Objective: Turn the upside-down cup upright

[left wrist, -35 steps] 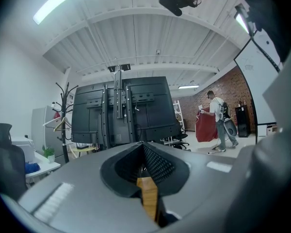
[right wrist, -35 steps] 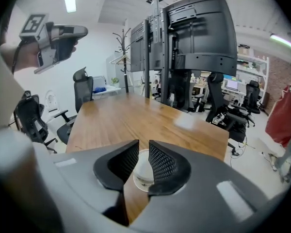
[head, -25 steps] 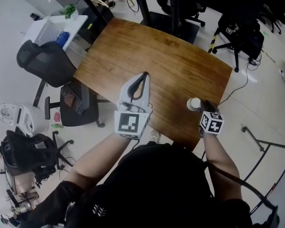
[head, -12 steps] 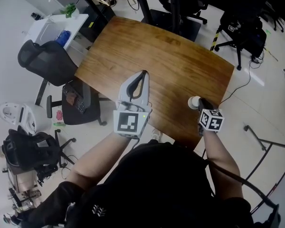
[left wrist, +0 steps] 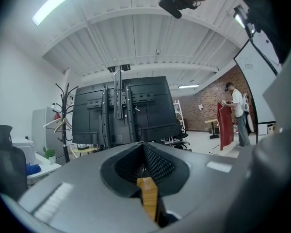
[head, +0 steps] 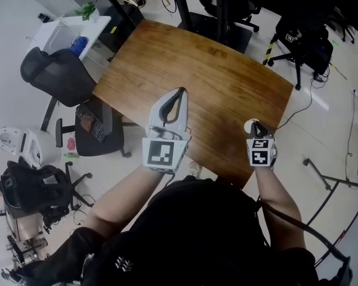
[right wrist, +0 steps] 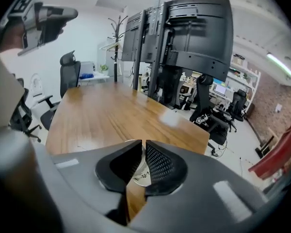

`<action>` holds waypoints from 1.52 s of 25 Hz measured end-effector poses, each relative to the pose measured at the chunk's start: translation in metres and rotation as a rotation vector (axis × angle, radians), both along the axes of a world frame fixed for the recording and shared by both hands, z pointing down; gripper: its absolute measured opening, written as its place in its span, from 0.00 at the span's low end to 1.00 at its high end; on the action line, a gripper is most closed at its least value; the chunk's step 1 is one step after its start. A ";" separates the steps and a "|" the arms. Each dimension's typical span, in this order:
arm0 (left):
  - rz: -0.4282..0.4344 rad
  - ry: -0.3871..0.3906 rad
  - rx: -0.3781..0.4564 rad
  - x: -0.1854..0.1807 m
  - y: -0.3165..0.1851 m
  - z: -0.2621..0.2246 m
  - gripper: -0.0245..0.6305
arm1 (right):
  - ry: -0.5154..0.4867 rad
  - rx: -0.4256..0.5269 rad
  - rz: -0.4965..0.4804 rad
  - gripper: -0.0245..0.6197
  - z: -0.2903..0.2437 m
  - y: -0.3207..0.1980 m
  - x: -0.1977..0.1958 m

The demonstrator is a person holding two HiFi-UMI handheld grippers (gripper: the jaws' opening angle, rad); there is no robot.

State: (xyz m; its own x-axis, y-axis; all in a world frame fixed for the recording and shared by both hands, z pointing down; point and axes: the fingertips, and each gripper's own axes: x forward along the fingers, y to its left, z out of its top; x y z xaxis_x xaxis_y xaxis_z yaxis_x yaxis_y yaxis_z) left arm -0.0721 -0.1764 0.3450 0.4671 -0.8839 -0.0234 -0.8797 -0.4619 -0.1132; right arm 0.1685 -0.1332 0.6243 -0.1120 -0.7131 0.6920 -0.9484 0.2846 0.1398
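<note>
1. Your left tool (head: 179, 93) is over the near half of the bench (head: 203, 64) and points level. Its jaws are pressed together with nothing between them. Only wood grain shows through the slit behind the tips.
2. Your right tool (head: 255, 125) is at the bench's near right corner, tilted downward.
3. The cup (head: 248, 126) is white and stands on the bench at that same corner, close to the edge. It is right under the right tool's tips.
4. The right tool's jaws are closing, and only a thin slit is left at the tips. They pinch the cup's white wall, which has dark print on it.
5. From your head view the cup is a small white round. You cannot tell there which end is up.
6. Your two tools are well apart.
</note>
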 end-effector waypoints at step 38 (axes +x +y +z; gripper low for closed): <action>-0.054 -0.063 0.001 -0.028 0.000 -0.011 0.04 | -0.322 -0.043 0.038 0.26 0.038 -0.008 -0.008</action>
